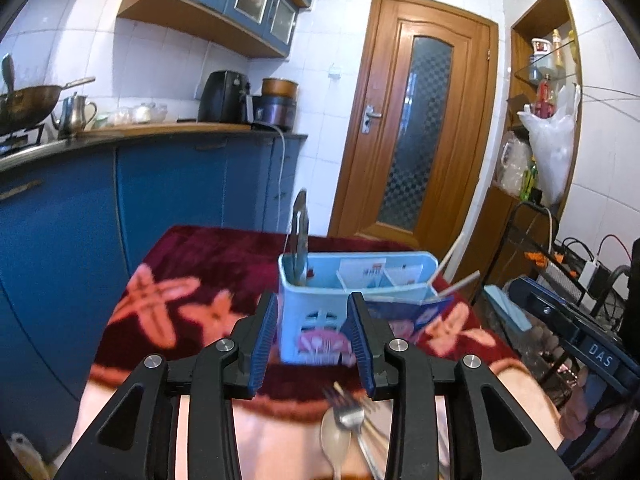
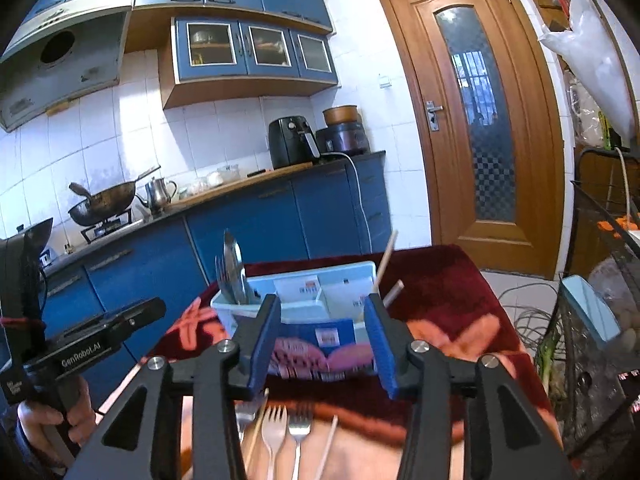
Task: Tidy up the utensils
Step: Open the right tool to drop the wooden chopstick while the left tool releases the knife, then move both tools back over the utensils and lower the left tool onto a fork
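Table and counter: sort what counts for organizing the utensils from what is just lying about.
Belongs to the job:
- light blue utensil caddy
- spoon standing in it
- chopsticks in it
- loose forks on the table
- loose spoon

Just lying about:
- wok
- metal kettle
- air fryer
- plastic bag

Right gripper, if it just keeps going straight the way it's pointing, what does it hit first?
Most likely the blue caddy. It sits framed between the open, empty fingers of the right gripper, on the red cloth. The forks lie below that line. Depth is hard to judge here.
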A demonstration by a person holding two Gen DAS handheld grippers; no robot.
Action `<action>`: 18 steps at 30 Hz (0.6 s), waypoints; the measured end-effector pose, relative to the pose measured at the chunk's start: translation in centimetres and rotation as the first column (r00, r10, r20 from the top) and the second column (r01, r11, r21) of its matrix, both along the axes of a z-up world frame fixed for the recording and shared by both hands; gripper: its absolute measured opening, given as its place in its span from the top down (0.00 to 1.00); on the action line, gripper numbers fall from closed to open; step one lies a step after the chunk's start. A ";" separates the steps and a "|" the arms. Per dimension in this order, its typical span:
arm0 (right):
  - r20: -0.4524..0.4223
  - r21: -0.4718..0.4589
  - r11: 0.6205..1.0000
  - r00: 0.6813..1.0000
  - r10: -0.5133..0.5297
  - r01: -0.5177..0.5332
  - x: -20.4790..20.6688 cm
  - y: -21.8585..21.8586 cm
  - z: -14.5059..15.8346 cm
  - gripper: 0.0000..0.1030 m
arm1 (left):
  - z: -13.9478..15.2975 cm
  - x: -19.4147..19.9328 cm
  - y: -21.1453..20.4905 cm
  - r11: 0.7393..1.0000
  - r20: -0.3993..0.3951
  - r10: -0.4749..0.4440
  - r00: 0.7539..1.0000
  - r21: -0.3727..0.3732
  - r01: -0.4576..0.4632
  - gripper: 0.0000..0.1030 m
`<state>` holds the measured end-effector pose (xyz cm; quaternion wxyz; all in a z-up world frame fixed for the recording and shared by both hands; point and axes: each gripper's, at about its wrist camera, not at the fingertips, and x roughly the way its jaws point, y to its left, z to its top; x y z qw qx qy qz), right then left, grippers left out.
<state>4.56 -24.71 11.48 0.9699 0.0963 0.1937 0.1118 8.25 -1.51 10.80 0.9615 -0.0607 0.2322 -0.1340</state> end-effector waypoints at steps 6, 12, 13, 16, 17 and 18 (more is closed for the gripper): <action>-0.060 -0.005 1.000 0.998 -0.008 0.007 -2.1 -0.8 -1.1 0.54 | -0.8 -1.5 0.2 0.999 -0.065 0.012 0.998 0.030 -0.010 0.63; -0.118 -0.019 1.000 0.993 -0.007 0.005 -3.5 -1.3 -2.5 0.52 | -1.9 -2.7 -0.1 0.999 -0.116 0.006 0.993 0.054 0.001 0.57; -0.128 -0.020 1.000 0.992 -0.006 0.004 -3.6 -1.4 -2.9 0.52 | -2.2 -2.8 -0.2 0.998 -0.127 0.003 0.992 0.056 0.004 0.57; -0.159 -0.017 1.000 0.987 -0.005 0.002 -4.1 -1.6 -3.8 0.52 | -2.9 -3.0 -0.6 0.998 -0.158 -0.009 0.987 0.058 0.019 0.57; -0.167 -0.014 1.000 0.986 -0.004 0.002 -4.2 -1.6 -4.0 0.51 | -3.3 -3.0 -0.8 0.998 -0.169 -0.012 0.986 0.060 0.023 0.57; -0.175 -0.012 1.000 0.985 -0.004 0.002 -4.3 -1.7 -4.3 0.51 | -3.6 -3.1 -1.0 0.998 -0.179 -0.015 0.984 0.061 0.026 0.57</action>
